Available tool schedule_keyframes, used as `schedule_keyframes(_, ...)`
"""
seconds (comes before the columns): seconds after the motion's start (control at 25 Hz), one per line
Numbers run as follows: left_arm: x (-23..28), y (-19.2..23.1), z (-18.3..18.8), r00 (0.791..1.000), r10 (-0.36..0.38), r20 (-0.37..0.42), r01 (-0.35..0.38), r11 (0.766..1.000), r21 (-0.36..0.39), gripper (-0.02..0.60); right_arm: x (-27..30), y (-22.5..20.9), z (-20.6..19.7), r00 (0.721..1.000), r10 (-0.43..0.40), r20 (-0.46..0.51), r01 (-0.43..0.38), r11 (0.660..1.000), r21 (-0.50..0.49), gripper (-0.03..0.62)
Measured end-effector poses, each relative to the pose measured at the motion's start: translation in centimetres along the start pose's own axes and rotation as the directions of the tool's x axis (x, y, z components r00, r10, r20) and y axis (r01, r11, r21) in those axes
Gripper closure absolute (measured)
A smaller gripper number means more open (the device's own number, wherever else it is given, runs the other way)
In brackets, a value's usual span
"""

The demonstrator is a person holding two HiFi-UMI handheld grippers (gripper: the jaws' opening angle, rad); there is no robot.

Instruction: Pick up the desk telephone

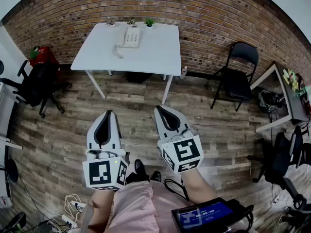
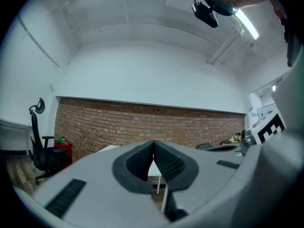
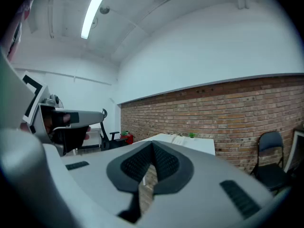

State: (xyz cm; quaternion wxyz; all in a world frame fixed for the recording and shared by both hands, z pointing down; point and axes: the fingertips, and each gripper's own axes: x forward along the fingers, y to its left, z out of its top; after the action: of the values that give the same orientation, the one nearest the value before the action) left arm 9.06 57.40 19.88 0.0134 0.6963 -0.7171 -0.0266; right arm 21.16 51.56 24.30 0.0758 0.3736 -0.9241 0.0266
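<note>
Closest in, low in the head view, a dark screened device [image 1: 206, 213] sits at the person's right side and a white power strip with cables [image 1: 72, 205] lies on the plank floor to the left. Just ahead of these the left tongs [image 1: 108, 113] and the right tongs [image 1: 161, 108] are held side by side over bare floor, both pointing forward. Each gripper view shows its ribbed pads meeting at the tips with nothing caught between them, so both tongs are closed and empty. Beyond a stretch of open floor stands a white worktop [image 1: 158, 52] against the brick wall. The desk telephone [image 1: 130, 36] rests on its far half, left of centre, with its coiled cord [image 1: 118, 51] trailing toward the near edge. The telephone lies straight ahead, well apart from both tongs and roughly on the line between them. Its long axis appears to run front to back, away from the person. The left tongs look slightly better lined up with it, though neither is close, so a walk forward is probably needed first. Along the back edge of the worktop are three small pots [image 1: 149, 22], each holding a little green plant. A black folding chair [image 1: 237, 76] stands to the right, and an office chair [image 1: 34, 86] to the left.
</note>
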Motion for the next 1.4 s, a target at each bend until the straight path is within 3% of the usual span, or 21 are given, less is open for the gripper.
schedule_keyframes(0.32,-0.5,-1.2,-0.3,1.000,0.009,-0.010,-0.008,1.000,0.013,0.569,-0.8,-0.2,-0.3,1.000,0.017,-0.005,-0.017,1.000,0.002,0.595)
schedule_keyframes(0.52,-1.0,-1.5,0.0,0.998,0.059,0.013,-0.059,0.998,-0.015,0.566,-1.8,-1.2,-0.1,1.000,-0.004,0.015,0.004,1.000,0.018,0.594)
schedule_keyframes(0.56,-0.9,-1.7,0.0,0.998,0.053,0.017,-0.052,0.998,-0.034,0.484,-1.9,-1.6,0.0,1.000,-0.012,0.019,0.012,1.000,0.025,0.591)
schedule_keyframes(0.6,-0.9,-1.9,0.1,0.999,0.038,0.019,-0.037,0.997,-0.060,0.333,-1.9,-1.9,0.1,1.000,-0.010,0.018,0.009,0.999,0.032,0.536)
schedule_keyframes(0.64,-0.8,-2.0,0.1,0.999,0.027,0.023,-0.025,0.996,-0.085,0.275,-1.9,-2.0,0.1,1.000,-0.003,0.016,0.003,0.999,0.037,0.364)
schedule_keyframes(0.68,-0.8,-2.0,0.2,0.999,0.024,0.028,-0.021,0.995,-0.099,0.267,-2.0,-2.3,0.2,1.000,-0.002,0.017,0.002,0.999,0.038,0.324)
schedule_keyframes(1.04,1.7,-1.4,-0.4,0.999,0.045,0.025,-0.043,0.998,-0.053,0.261,0.2,-4.9,-0.6,0.999,-0.031,-0.013,0.031,0.999,0.009,0.352)
schedule_keyframes(1.4,9.9,5.9,-4.8,0.998,0.037,-0.055,-0.042,0.996,-0.079,0.247,11.0,-6.4,-2.8,0.996,-0.042,-0.078,0.043,0.999,0.016,0.355)
